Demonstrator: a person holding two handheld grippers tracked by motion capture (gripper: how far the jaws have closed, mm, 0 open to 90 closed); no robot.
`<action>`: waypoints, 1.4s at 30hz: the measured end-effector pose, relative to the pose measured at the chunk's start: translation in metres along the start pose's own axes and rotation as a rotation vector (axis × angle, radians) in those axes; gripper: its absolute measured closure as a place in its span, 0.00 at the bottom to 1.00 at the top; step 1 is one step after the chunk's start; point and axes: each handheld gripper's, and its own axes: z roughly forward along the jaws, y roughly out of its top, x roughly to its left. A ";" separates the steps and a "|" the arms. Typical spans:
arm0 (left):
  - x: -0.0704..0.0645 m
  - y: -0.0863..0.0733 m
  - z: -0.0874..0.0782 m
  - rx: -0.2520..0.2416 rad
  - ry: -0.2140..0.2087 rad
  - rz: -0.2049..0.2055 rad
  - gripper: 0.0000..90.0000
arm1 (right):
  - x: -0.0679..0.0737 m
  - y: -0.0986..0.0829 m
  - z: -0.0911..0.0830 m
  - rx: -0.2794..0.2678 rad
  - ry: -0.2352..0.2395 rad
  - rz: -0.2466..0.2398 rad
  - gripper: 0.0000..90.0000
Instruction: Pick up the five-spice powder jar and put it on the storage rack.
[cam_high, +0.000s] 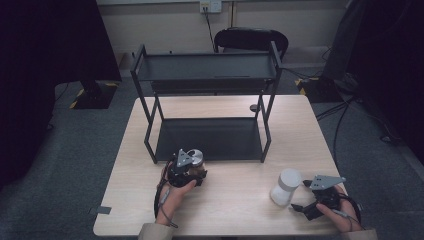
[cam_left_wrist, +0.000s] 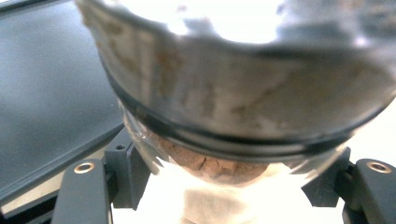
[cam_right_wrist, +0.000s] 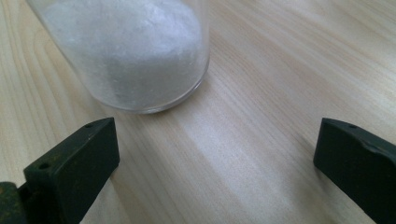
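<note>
A person sits at the near edge of a pale wooden desk (cam_high: 235, 210), forearms entering from the bottom of the high view, a two-jaw gripper in each hand. Nearest, at the right, the right gripper (cam_high: 302, 208) rests low over the desk with its jaws spread wide and holding nothing; in the right gripper view the two black jaws stand well apart with bare wood between them. Just beyond those jaws, and apart from them, stands a clear jar of white powder (cam_right_wrist: 126, 51), upright on the desk; from above it appears as a white cylinder (cam_high: 286, 187) with a pale lid, immediately left of the gripper's grey three-cornered plate. A little farther in and to the left, the left gripper (cam_high: 191, 172) is clenched on a glass jar with a metal lid (cam_high: 195, 158), held close to the front edge of a black shelf rack. In the left gripper view this jar (cam_left_wrist: 243, 107) looms large and blurred, brown contents showing through the glass, its body pinched between the two black jaws at either side. Behind it stands the black two-tier metal rack (cam_high: 207, 112), its lower shelf lying flat on the desk and its upper shelf raised on thin posts. Beyond the desk are a dark chair (cam_high: 250, 39), grey carpet and a wall socket (cam_high: 210, 6).
</note>
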 end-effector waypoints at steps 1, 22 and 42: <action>0.000 0.000 0.000 -0.002 0.000 -0.004 0.34 | 0.000 0.000 0.000 0.000 0.000 0.000 0.00; 0.014 0.035 -0.013 0.009 -0.029 -0.018 0.34 | 0.000 0.000 0.000 0.000 0.000 0.000 0.00; 0.021 0.084 -0.035 0.002 -0.027 0.013 0.34 | 0.000 0.000 0.000 0.000 0.000 0.000 0.00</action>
